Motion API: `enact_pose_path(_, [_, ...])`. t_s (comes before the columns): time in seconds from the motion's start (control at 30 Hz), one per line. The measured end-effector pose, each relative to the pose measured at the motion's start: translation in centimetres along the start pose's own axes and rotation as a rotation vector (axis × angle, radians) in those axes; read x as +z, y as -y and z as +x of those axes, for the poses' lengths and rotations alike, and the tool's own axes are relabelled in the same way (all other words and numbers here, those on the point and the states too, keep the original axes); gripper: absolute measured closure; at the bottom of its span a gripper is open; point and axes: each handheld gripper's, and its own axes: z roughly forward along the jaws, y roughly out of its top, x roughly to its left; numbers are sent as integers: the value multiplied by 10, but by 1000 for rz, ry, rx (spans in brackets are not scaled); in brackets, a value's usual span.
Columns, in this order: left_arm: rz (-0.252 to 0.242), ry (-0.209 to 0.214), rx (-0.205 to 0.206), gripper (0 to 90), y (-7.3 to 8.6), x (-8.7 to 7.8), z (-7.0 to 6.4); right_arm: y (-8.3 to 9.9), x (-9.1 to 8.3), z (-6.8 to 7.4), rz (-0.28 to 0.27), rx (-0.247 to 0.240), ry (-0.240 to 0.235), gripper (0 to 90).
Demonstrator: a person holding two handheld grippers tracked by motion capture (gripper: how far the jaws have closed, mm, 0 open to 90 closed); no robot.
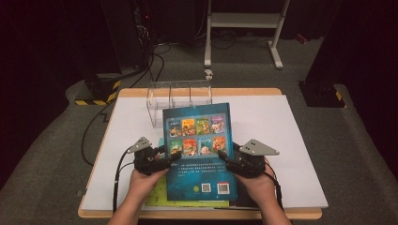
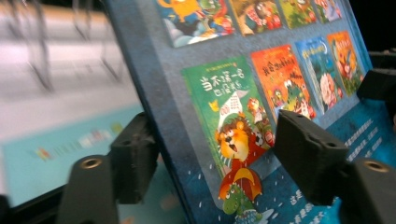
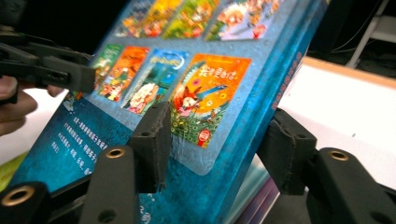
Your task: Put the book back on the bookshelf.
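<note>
A blue picture book (image 1: 199,140) with small cover pictures on its back is tilted up, far edge raised, over a stack of books at the table's front. My left gripper (image 1: 174,158) grips its left edge and my right gripper (image 1: 224,157) its right edge. In the left gripper view the book (image 2: 261,84) runs between the jaws of the left gripper (image 2: 219,158), one pad behind and one on the cover. In the right gripper view the right gripper (image 3: 217,149) clamps the book (image 3: 196,84) the same way. The left gripper (image 3: 51,65) shows farther off.
A clear acrylic rack (image 1: 180,96) stands behind the book on the white board (image 1: 281,131). A yellow-green book (image 1: 162,196) and darker ones (image 1: 246,200) lie stacked under the lifted book. Cables and a white frame sit on the floor beyond the table.
</note>
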Motion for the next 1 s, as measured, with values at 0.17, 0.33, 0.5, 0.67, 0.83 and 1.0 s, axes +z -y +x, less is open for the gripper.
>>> enact_pose_path(0.17, [-67,-24,51,400,-15,-8,-1,-21,-1,1,-60,-19,28,542])
enact_pose_path(0.33, [-156,-55,113,429,-27,-19,-4,-41,-5,9,-124,-34,40,580])
enact_pose_path(0.5, [-207,-78,152,450,-31,-25,-5,-51,-6,15,-160,-43,42,602])
enact_pose_path(0.67, [-234,-100,199,451,-30,-30,-4,-59,-5,21,-192,-56,36,579])
enact_pose_path(0.83, [-257,-98,215,435,-23,-36,-1,-55,-1,24,-183,-79,-7,533])
enact_pose_path(1.0, [-267,-120,237,404,-18,-39,-1,-53,13,19,-94,-90,-103,481])
